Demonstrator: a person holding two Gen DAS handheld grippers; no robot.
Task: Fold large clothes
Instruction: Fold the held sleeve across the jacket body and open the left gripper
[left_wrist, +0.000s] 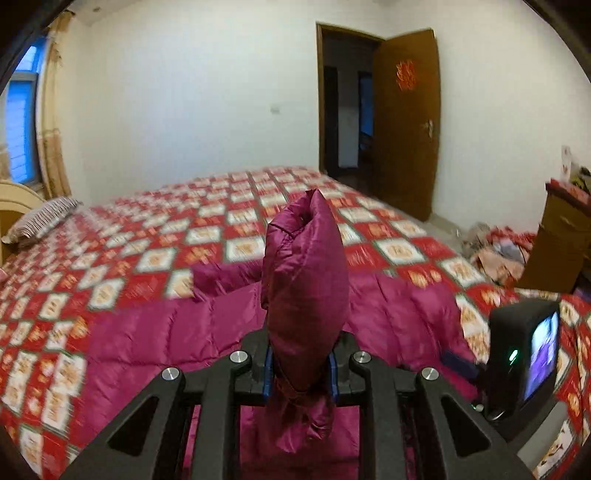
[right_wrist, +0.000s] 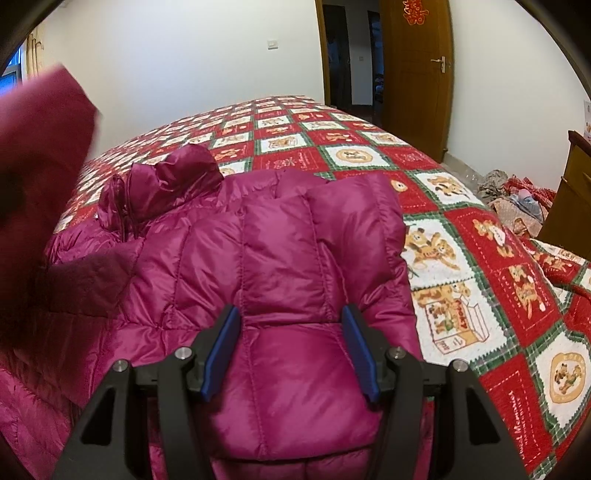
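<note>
A magenta quilted down jacket (right_wrist: 258, 236) lies spread on the bed, collar (right_wrist: 166, 181) toward the far side. My left gripper (left_wrist: 301, 373) is shut on a sleeve (left_wrist: 306, 273) of the jacket and holds it lifted, the cuff standing upright above the jacket body (left_wrist: 388, 317). That lifted sleeve shows blurred at the left of the right wrist view (right_wrist: 40, 147). My right gripper (right_wrist: 291, 354) is open, its blue pads (right_wrist: 221, 354) on either side of a folded puffy part of the jacket, above it.
The bed carries a red, white and green patterned quilt (right_wrist: 461, 258). A striped pillow (left_wrist: 40, 221) lies by the headboard at left. An open brown door (left_wrist: 406, 122), a wooden cabinet (left_wrist: 565, 240) and a clothes pile on the floor (right_wrist: 517, 199) are to the right.
</note>
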